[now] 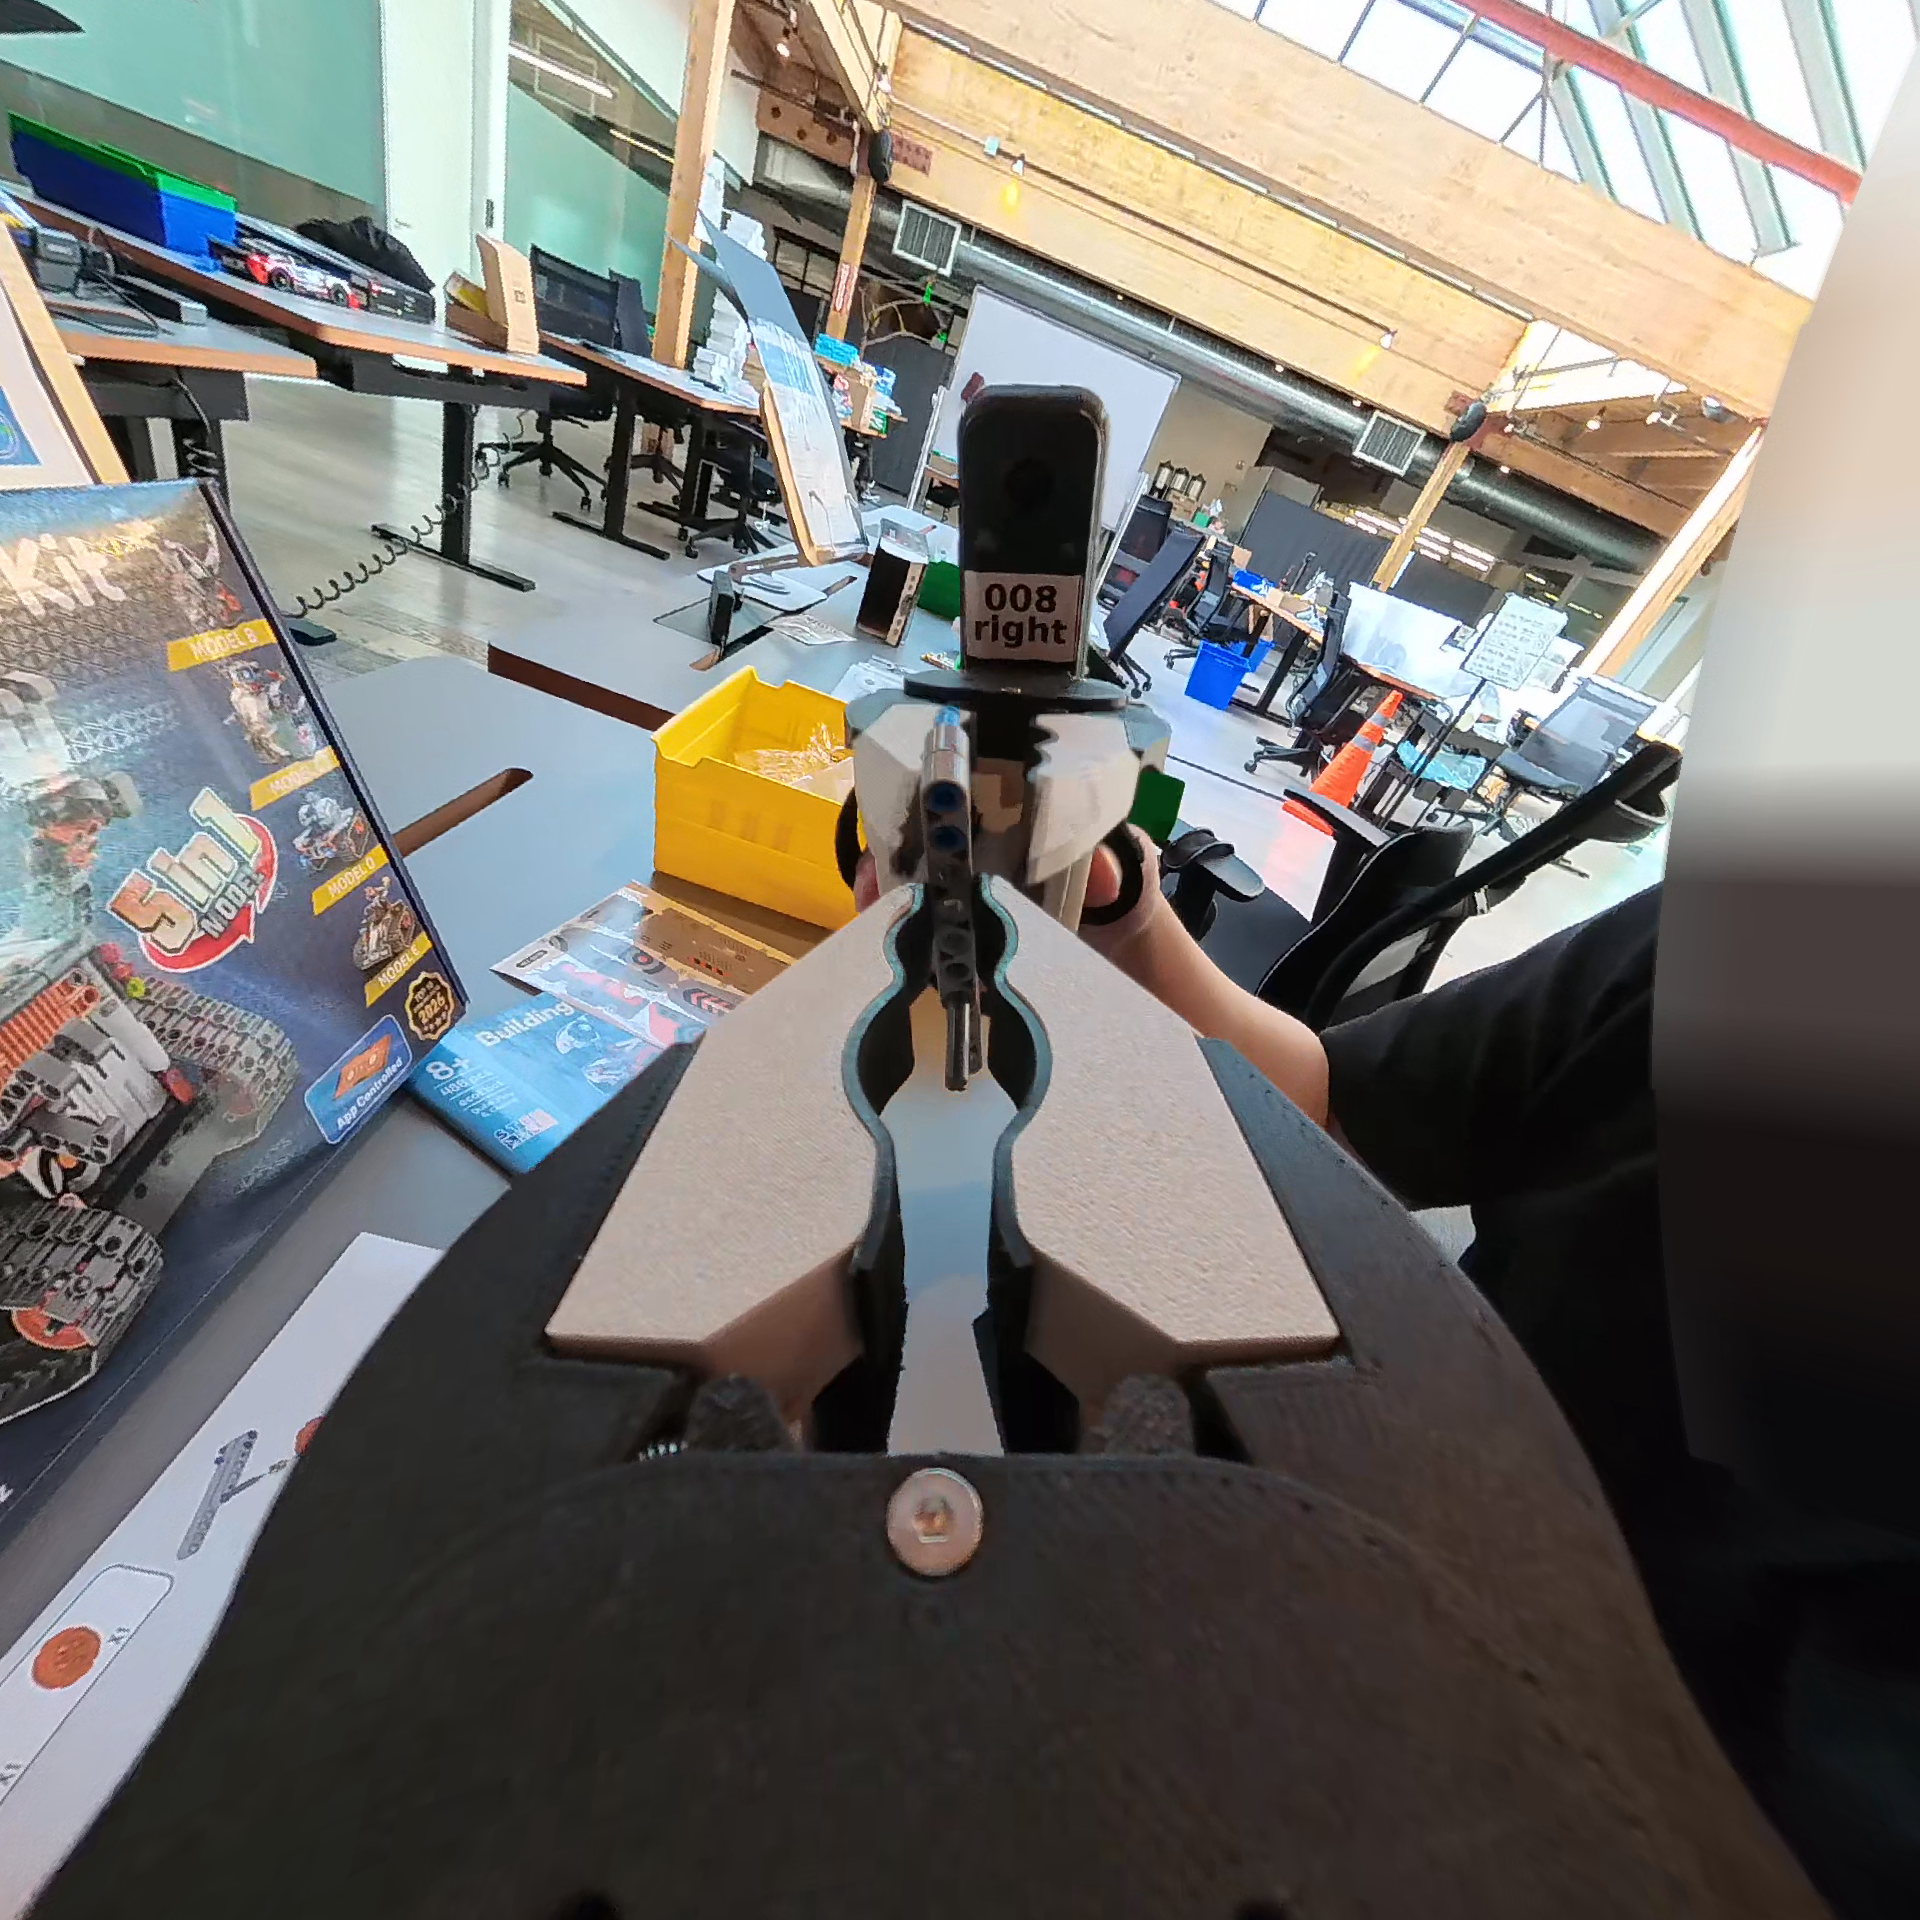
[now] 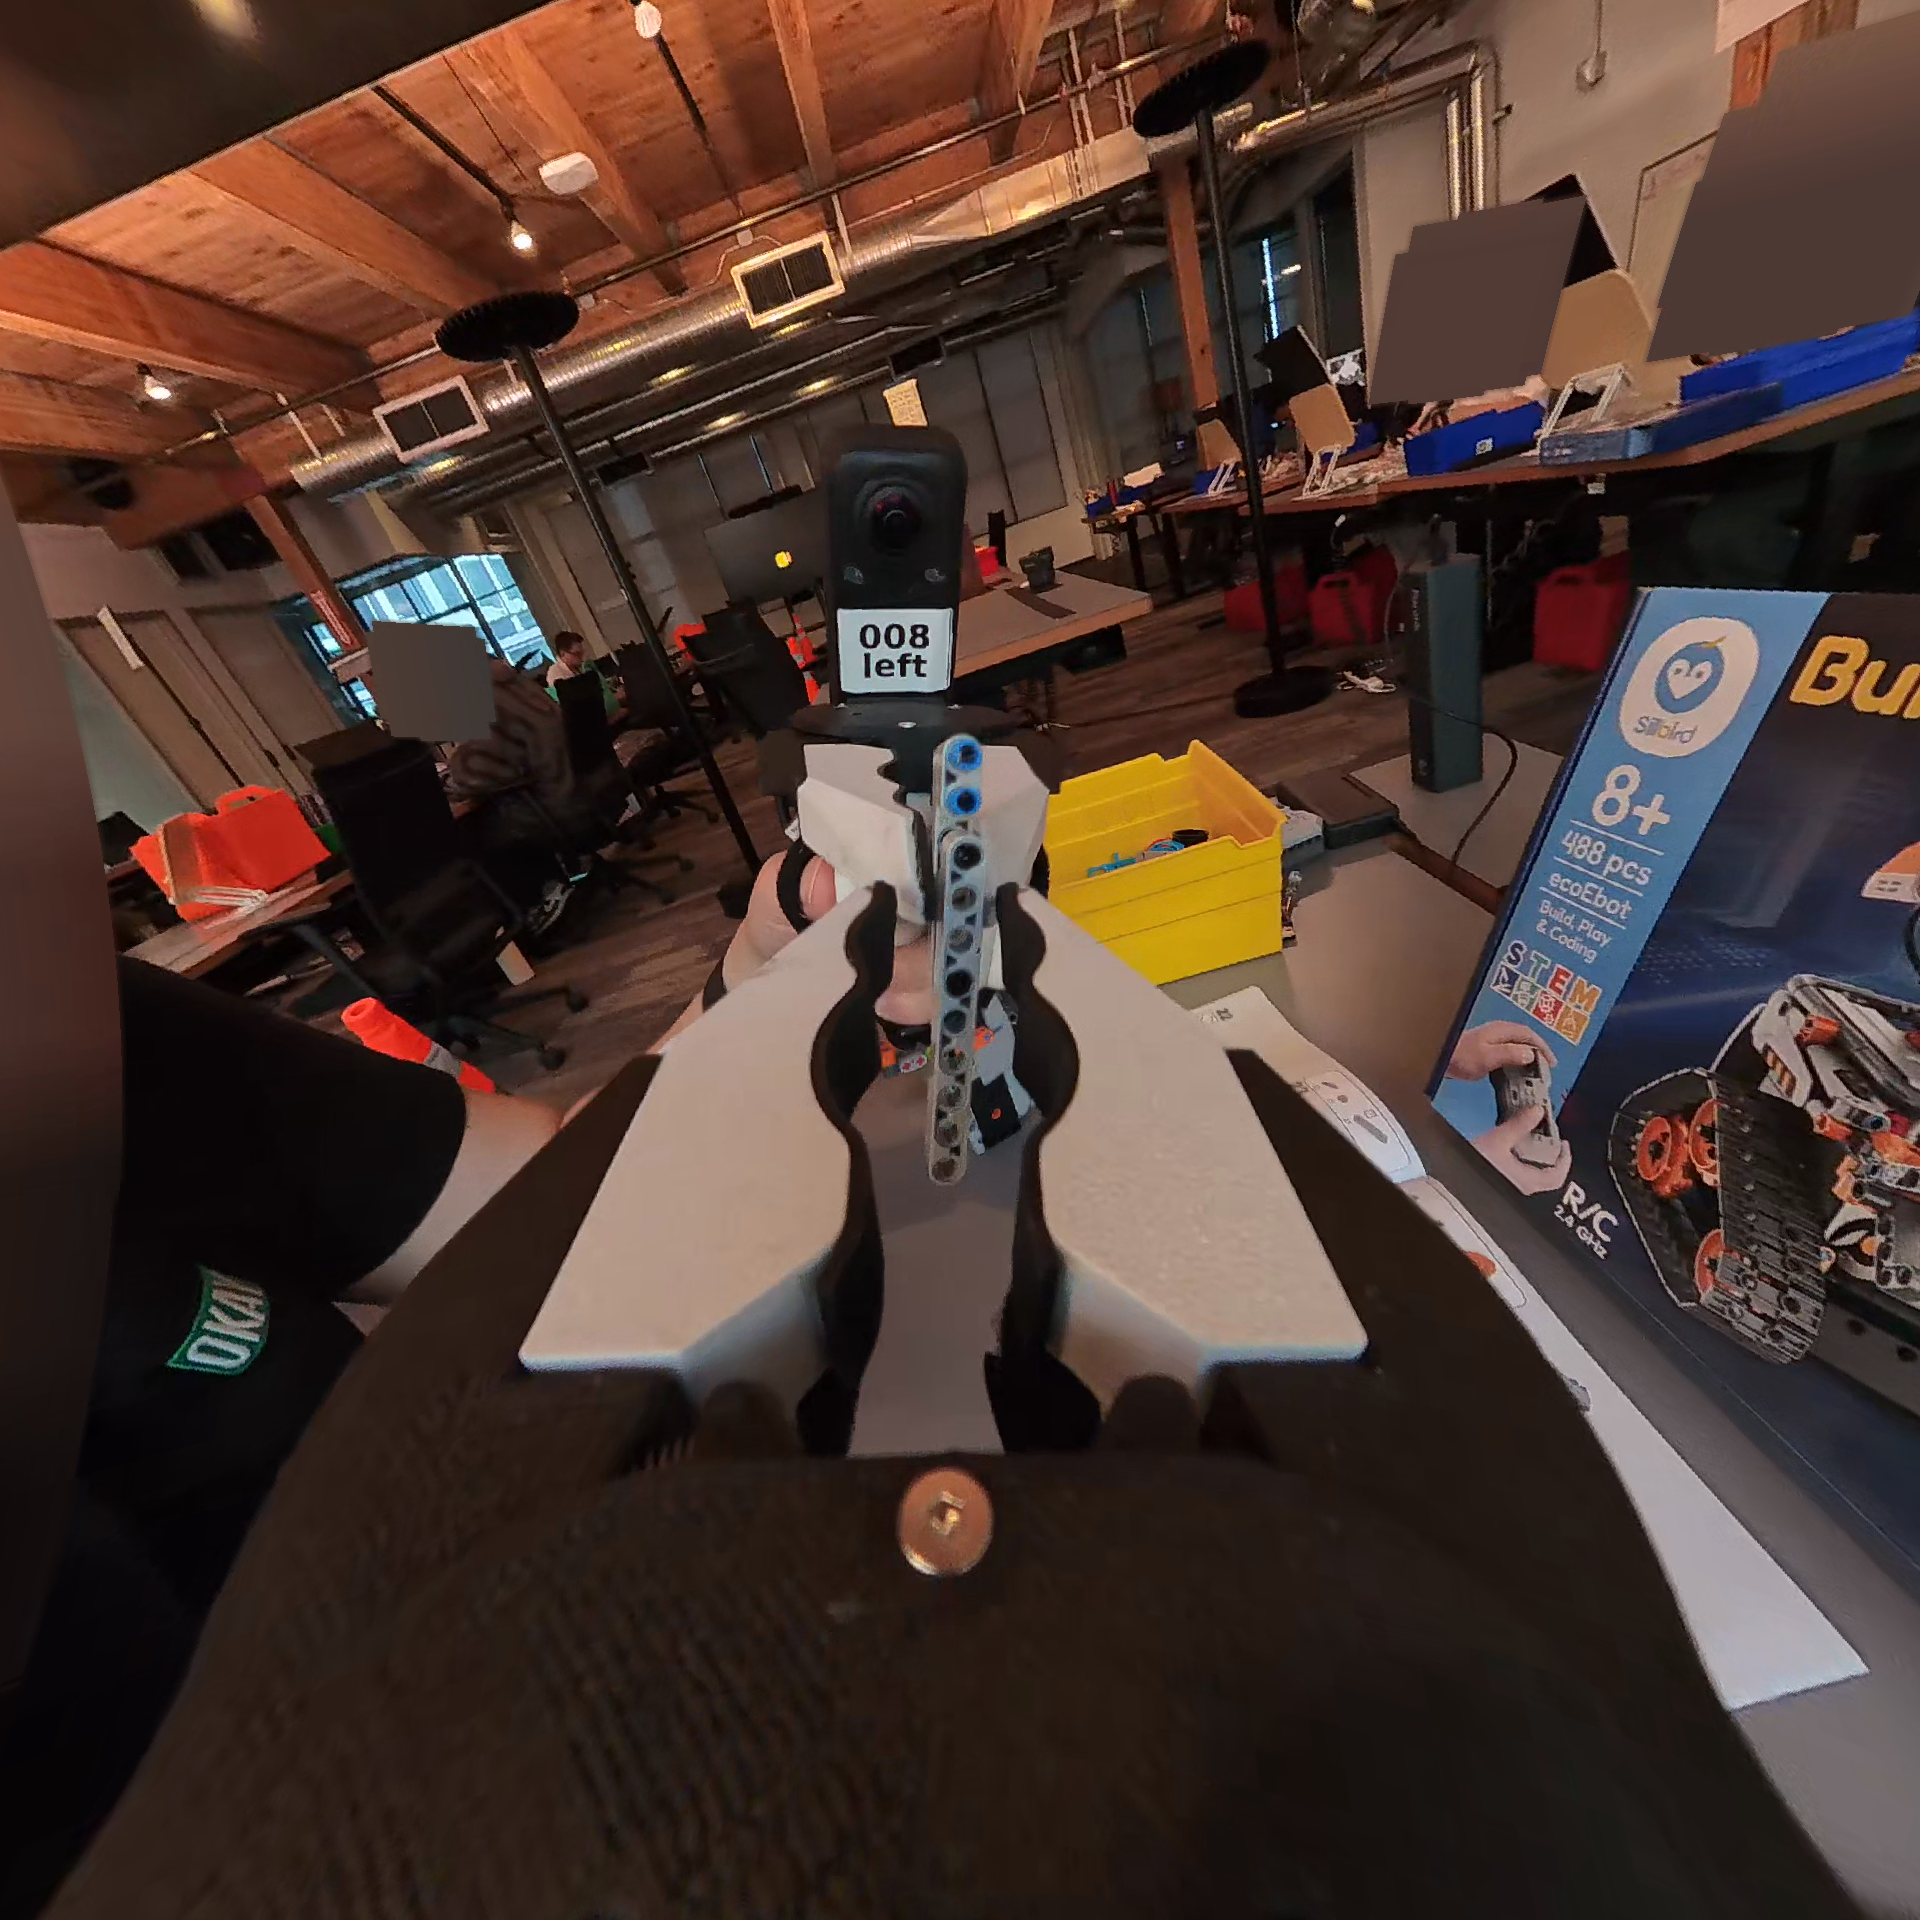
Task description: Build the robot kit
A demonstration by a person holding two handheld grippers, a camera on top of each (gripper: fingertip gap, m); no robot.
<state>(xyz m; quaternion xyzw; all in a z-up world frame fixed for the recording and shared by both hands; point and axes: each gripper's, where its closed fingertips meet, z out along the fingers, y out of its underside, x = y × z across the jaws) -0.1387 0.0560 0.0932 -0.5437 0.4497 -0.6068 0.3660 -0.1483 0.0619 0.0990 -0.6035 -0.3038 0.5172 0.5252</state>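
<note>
Both the left gripper (image 1: 951, 914) and the right gripper (image 2: 951, 914), jaws nearly closed, seem to pinch one grey beam (image 2: 954, 966); uneven pulling could twist it loose over the desk (image 1: 582, 748).

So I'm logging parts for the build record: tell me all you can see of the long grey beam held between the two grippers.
The grey holed beam is a long, thin plastic-looking building-kit strip with a row of round holes and two blue pins at one end. It hangs in the air above the grey table, between the left gripper and right gripper, which face each other. Which gripper actually clamps it is unclear.
</note>
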